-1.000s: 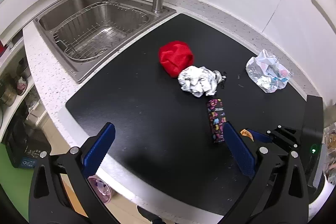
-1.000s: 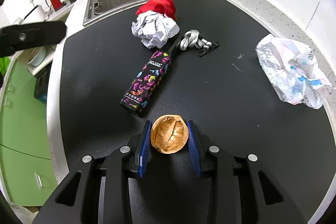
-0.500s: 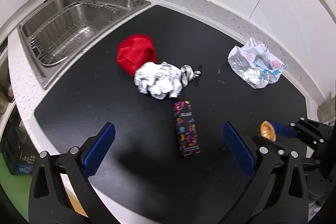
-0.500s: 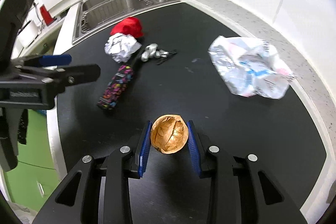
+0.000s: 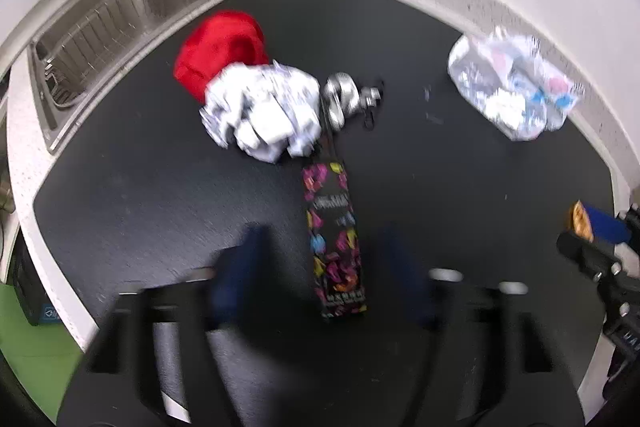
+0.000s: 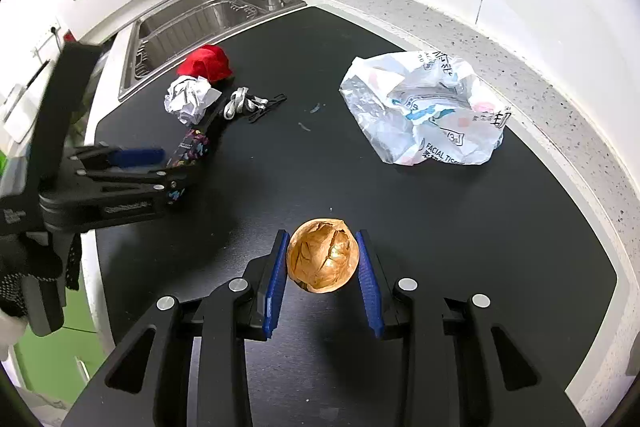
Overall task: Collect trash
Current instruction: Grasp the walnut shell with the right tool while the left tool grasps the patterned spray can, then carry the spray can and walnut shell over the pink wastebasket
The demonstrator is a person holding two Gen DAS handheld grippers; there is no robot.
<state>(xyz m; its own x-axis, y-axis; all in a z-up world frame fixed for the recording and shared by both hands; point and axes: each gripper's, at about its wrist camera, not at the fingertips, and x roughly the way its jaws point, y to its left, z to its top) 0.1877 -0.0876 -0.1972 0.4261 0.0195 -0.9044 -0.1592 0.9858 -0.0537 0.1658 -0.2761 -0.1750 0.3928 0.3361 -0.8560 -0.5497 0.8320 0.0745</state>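
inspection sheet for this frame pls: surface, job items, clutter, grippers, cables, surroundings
Surface: black mat on a speckled counter.
Job's things: crumpled white paper, plastic tissue bag, brown crumpled ball.
Clutter: red cloth, patterned folded umbrella with its strap.
Grippers: right gripper shut on the ball; left gripper blurred, jaws just been closing, astride the umbrella, contact unclear.
Cables: nothing seen.
Surroundings: sink, taps, white wall.

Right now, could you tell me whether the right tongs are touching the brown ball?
Touching. In the right wrist view, both blue pads of the right tongs press against the sides of the brown ball, holding it above the black mat.
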